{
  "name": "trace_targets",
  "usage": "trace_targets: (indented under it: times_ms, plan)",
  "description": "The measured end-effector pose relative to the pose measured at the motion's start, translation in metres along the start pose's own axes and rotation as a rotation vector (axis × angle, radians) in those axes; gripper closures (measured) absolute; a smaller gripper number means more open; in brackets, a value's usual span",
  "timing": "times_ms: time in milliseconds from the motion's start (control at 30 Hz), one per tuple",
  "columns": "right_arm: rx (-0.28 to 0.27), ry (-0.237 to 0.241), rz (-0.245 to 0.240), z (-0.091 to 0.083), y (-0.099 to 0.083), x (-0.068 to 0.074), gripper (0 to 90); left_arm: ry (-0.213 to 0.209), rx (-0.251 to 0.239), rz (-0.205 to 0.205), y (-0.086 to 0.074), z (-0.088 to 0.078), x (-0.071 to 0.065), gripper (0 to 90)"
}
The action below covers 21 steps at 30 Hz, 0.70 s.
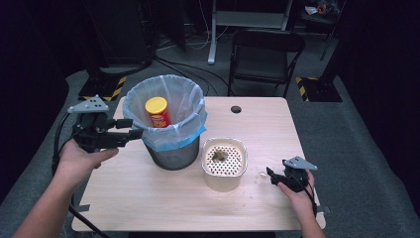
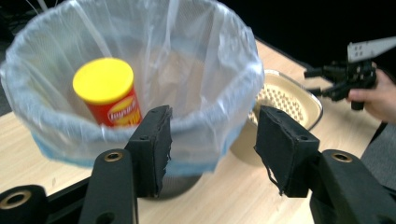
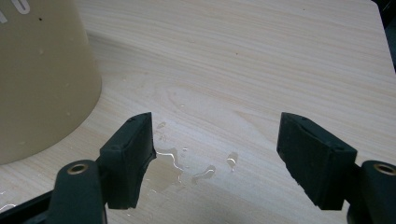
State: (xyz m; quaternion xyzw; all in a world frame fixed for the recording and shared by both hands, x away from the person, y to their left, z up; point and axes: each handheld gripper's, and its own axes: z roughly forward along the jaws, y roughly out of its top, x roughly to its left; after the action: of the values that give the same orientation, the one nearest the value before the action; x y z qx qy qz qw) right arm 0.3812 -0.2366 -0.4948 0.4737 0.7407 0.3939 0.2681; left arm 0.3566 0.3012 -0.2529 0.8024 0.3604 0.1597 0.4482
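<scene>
Black-padded left gripper (image 1: 134, 128) level at rim of lined bin (image 1: 168, 78), jaws apart and empty, probably to steady it; yellow-lidded can (image 1: 157, 112) upright inside. Right gripper (image 1: 270, 176) resting beside beige strainer pot (image 1: 223, 182), jaws apart over spilled water (image 3: 187, 168), likely waiting.

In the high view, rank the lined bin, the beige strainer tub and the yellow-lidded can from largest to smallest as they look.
1. Lined bin, plainly the largest.
2. Beige strainer tub.
3. Yellow-lidded can, smallest, though it stands inside the bin with its lower part hidden.
</scene>
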Motion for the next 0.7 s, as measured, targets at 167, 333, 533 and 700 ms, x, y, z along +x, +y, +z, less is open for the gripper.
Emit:
trace_targets:
  times_ms: [167,333,533,700]
  plan:
    - [0.002,0.0,-0.002,0.0,0.0,0.0,26.8,0.0,0.009,0.004,-0.021,0.0,-0.003,48.9]
    - [0.002,-0.001,-0.002,0.0,0.0,0.0,26.8,0.008,0.04,0.002,-0.045,0.007,-0.003,50.9]
    - [0.003,-0.001,-0.001,0.0,0.0,0.0,26.8,0.028,0.034,-0.012,-0.077,0.018,0.0,51.9]
    - [0.002,0.0,-0.008,0.001,-0.001,0.001,26.8,0.039,0.027,-0.024,-0.101,0.029,0.007,53.2]
